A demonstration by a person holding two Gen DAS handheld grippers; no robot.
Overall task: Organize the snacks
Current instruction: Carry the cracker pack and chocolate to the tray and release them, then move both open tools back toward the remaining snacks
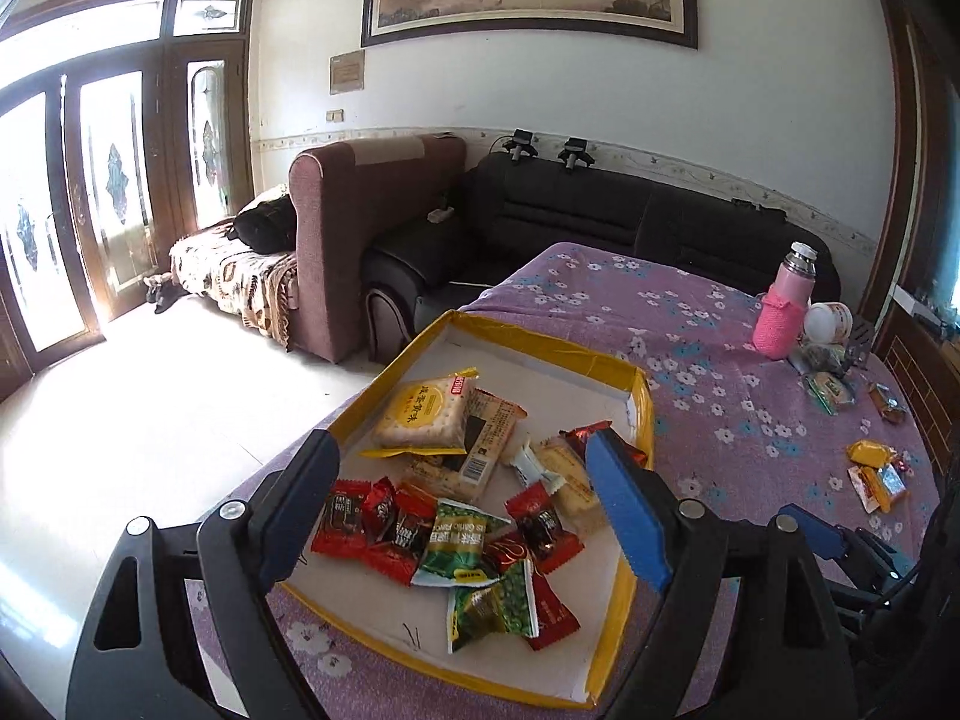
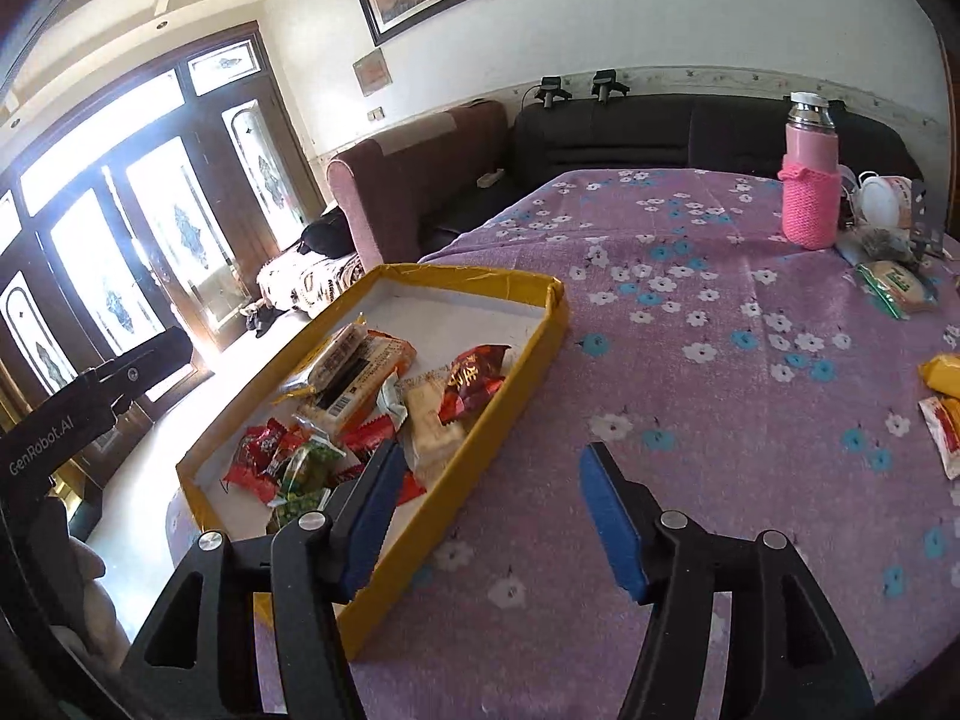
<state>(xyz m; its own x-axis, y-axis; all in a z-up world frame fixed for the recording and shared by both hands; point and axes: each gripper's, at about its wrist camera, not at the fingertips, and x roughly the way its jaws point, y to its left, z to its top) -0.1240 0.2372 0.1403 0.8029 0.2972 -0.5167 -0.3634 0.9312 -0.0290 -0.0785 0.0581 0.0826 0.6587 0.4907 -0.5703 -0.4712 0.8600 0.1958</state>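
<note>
A shallow yellow-rimmed box (image 1: pixel 641 396) lies on the purple flowered tablecloth (image 1: pixel 708 324) and holds several snacks: a cracker pack (image 1: pixel 423 414), red candies (image 1: pixel 342 519), green pea packets (image 1: pixel 459 546). My left gripper (image 1: pixel 462 468) is open and empty, hovering over the box. In the right wrist view the box (image 2: pixel 528 360) is at left; my right gripper (image 2: pixel 489 480) is open and empty above the cloth, its left finger over the box rim. Loose snacks lie at right: yellow and orange packs (image 1: pixel 879 474), (image 2: pixel 945 375) and a green-edged pack (image 2: pixel 894 282).
A pink flask (image 2: pixel 810 180) and a white jar (image 2: pixel 882 201) stand at the table's far right with small clutter. A black sofa (image 1: pixel 600 210) and a brown sofa (image 1: pixel 360 228) are behind the table. Glass doors (image 1: pixel 114 180) are at left.
</note>
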